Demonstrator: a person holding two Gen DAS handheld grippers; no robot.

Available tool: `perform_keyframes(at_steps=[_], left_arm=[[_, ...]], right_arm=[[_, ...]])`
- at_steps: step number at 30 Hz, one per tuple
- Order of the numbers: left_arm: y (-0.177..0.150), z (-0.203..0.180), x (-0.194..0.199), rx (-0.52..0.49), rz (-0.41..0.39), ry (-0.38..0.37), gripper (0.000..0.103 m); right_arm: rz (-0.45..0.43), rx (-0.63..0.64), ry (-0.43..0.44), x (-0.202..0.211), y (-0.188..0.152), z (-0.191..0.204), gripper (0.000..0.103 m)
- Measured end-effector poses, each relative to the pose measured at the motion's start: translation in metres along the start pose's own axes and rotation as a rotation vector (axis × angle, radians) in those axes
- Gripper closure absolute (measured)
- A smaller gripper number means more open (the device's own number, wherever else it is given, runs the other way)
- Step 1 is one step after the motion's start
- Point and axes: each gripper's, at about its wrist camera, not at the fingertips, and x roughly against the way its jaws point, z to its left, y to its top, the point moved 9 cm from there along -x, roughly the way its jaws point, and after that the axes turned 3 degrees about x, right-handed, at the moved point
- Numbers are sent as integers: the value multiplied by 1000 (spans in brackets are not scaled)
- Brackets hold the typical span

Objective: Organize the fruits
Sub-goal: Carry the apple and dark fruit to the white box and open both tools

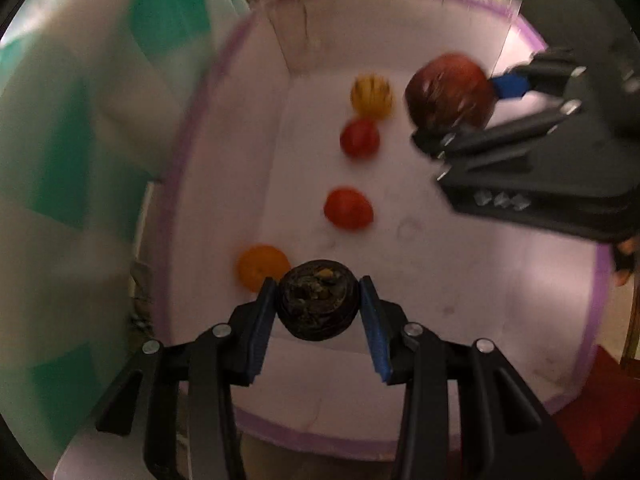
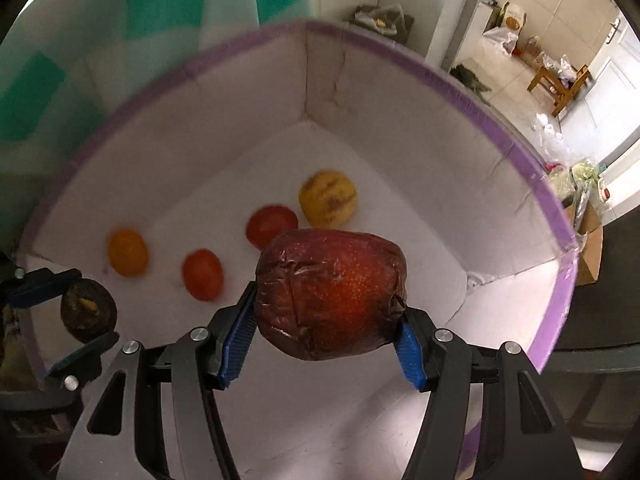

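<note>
My left gripper (image 1: 318, 300) is shut on a small dark round fruit (image 1: 316, 300), held above the near left part of a white box with a purple rim (image 1: 600, 288). In the right wrist view that gripper (image 2: 88, 308) and the dark fruit (image 2: 86, 314) show at the left edge. My right gripper (image 2: 328, 312) is shut on a wrinkled red apple (image 2: 330, 294), also over the box (image 2: 520, 152); the left wrist view shows it (image 1: 460, 112) with the apple (image 1: 450, 94) at upper right. On the box floor lie a yellow striped fruit (image 2: 328, 199), two red fruits (image 2: 271, 226) (image 2: 202, 274) and an orange one (image 2: 128, 253).
A green and white checked cloth (image 1: 60, 160) lies to the left of the box. Beyond the box's far right wall are a tiled floor, a wooden stool (image 2: 560, 84) and a cardboard carton (image 2: 590, 248). A person's fingers (image 1: 626, 260) show behind the right gripper.
</note>
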Motion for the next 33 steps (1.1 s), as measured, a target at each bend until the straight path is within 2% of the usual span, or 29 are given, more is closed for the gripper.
perform_keyframes(at_steps=[4, 11, 13, 15, 17, 19, 23, 27, 28, 33], left_arm=[[-13, 0, -24, 8, 62, -35, 61], [-15, 5, -27, 20, 58, -57, 60], [-15, 6, -26, 21, 50, -60, 53], [-14, 12, -25, 29, 28, -56, 35], [-9, 23, -22, 36, -1, -44, 29], [-7, 29, -15, 39, -35, -23, 29], [1, 35, 9, 23, -130, 37, 28], [7, 38, 40, 27, -233, 81, 28], [12, 28, 51, 31, -264, 95, 28], [18, 38, 94, 57, -388, 160, 28]], right_arm=[[23, 9, 7, -6, -1, -3, 42], [78, 28, 6, -18, -5, 5, 42], [94, 21, 13, -20, -6, 6, 42], [95, 12, 17, -20, -6, 6, 40], [84, 7, 14, -15, -4, 3, 36], [64, 7, 3, -11, 0, 2, 31], [21, -12, -12, 1, 7, -2, 30], [-71, -51, -16, 23, 23, -11, 27], [-90, -58, -16, 28, 26, -12, 26], [-221, -101, -10, 63, 48, -18, 24]])
